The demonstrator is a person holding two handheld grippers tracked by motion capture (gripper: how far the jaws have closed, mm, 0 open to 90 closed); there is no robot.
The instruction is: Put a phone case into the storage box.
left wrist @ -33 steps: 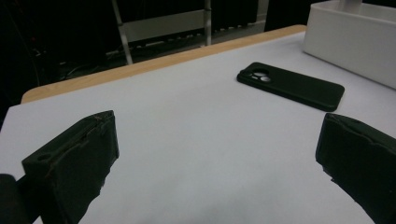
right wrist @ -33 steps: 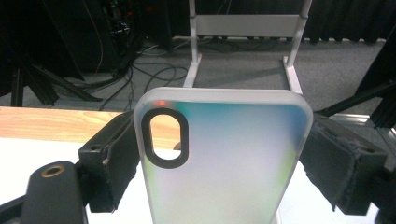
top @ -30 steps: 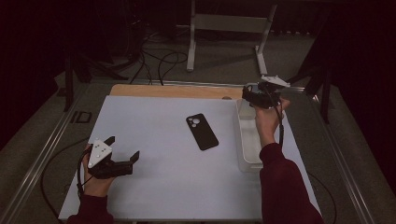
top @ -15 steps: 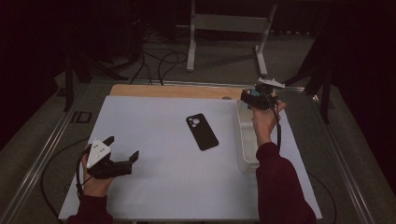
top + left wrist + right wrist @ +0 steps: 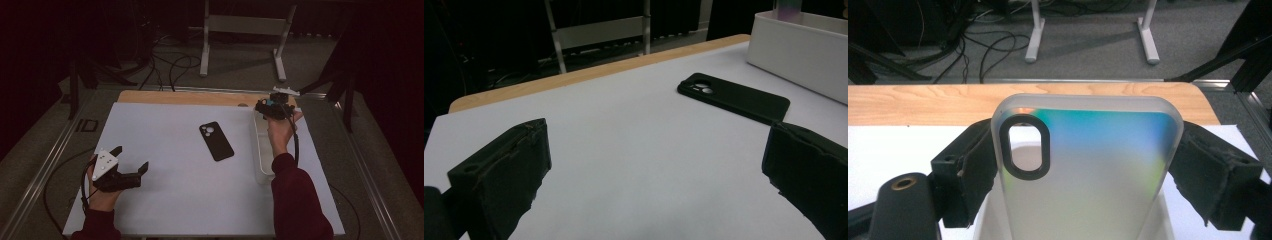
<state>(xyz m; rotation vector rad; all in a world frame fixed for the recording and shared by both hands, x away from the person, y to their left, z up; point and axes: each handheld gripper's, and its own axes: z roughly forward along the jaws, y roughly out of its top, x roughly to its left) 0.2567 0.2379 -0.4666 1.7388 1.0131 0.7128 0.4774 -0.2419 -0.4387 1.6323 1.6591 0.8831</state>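
Note:
A black phone (image 5: 216, 141) lies camera side up in the middle of the white table; it also shows in the left gripper view (image 5: 734, 97). My right gripper (image 5: 271, 108) hovers over the far end of a white bin (image 5: 260, 155), shut on a translucent iridescent phone case (image 5: 1088, 165). Both pads (image 5: 973, 170) press on the case's long edges, and its camera cutout sits at the upper left. My left gripper (image 5: 131, 157) rests at the front left of the table, open, with nothing between its fingers (image 5: 509, 165).
The white bin (image 5: 804, 50) stands along the table's right side. A strip of wooden edge (image 5: 180, 97) runs along the far side. Beyond it are cables and a metal stand (image 5: 240, 30) on the floor.
My right gripper has sunk a little toward the bin with the case still held. The left gripper has stayed put.

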